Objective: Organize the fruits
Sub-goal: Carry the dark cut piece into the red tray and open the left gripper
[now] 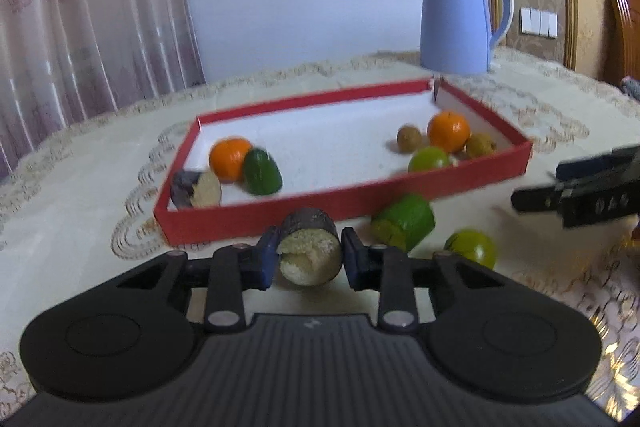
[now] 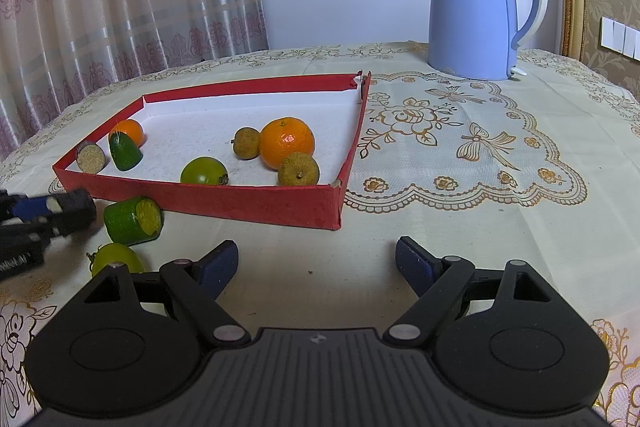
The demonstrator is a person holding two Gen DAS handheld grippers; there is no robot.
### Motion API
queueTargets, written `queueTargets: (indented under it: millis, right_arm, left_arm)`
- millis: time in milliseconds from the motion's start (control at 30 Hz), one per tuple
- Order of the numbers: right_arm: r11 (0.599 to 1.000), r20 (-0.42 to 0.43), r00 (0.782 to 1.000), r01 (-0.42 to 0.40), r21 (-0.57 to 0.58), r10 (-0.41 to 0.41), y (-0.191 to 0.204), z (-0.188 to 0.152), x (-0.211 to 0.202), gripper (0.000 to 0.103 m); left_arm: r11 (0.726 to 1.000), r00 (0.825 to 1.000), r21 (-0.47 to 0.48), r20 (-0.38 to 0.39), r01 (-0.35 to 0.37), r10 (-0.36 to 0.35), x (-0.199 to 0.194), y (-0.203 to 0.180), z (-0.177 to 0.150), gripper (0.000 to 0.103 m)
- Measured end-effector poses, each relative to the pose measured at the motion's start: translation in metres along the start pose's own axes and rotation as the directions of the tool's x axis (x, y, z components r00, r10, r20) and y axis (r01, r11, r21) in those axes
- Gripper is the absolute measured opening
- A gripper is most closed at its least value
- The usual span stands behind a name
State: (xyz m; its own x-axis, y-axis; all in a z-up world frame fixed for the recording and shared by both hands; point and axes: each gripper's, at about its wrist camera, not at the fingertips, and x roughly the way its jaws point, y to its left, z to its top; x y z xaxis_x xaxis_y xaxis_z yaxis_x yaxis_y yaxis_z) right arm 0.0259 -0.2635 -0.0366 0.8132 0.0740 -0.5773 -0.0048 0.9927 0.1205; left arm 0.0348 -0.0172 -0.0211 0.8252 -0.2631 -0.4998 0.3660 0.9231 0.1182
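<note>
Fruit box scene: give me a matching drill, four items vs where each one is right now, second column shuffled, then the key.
Items
1. dark cut piece with pale flesh
2. big orange
3. green cut chunk
4. blue kettle

Places
A. on the tablecloth just outside the red box's near wall
B. standing on the table beyond the box
C. between the pads of the left gripper
D. inside the box, next to two small brown fruits

Pairs: 1-C, 2-D, 3-A, 4-B
</note>
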Motion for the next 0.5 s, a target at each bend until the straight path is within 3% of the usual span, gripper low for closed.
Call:
queueTargets:
  millis: [233,500]
  right_arm:
    - [1.0,0.0,1.0,0.0,0.0,0.0,0.0,0.0,0.0,0.086]
    - [1.0,-0.001,1.0,0.001,-0.001,-0.001,0.0,0.0,0.0,0.086]
  left_arm:
    - [1.0,0.999,-0.019,0.047,-0.001,0.002,0.007,0.007,0.035,0.03]
    - [0.998,0.998,-0.021,0.026,-0.062,0.062,0.058,0.005,0.068,0.03]
